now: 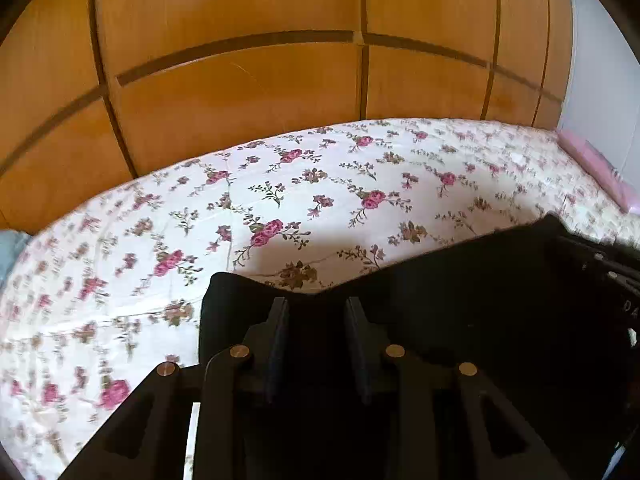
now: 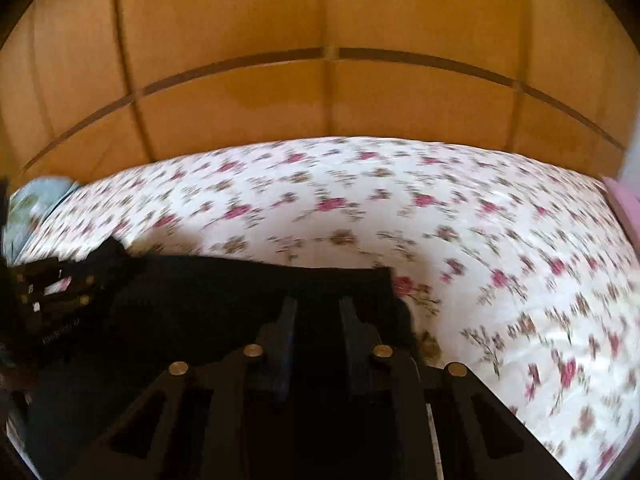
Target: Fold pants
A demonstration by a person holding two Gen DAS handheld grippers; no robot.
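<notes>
Black pants (image 1: 460,304) are stretched between the two grippers above a bed covered in a white sheet with pink roses (image 1: 320,200), and behind the bed runs a wall of orange-brown wooden wardrobe doors (image 1: 240,80). In the left wrist view the left gripper (image 1: 318,306) has its two dark fingers (image 1: 280,320) set a narrow gap apart with black cloth lying in and around that gap — the upper edge of the fabric dips just beyond the tips, so it looks pinched there, though black on black makes the contact itself hard to read. From that corner the cloth sweeps away to the right and rises to where the other tool (image 1: 612,268) shows at the frame's edge. The right wrist view, badly blurred, mirrors this: the right gripper (image 2: 318,304) has its fingers (image 2: 290,316) likewise close together with the pants (image 2: 220,300) filling the space between them, the fabric's corner ending just to the right of the tips, while the cloth runs off left toward the left gripper (image 2: 52,292). A pale blue pillow (image 2: 36,204) sits at the bed's left end and a pink edge (image 1: 596,168) at the right — both well apart from the pants.
</notes>
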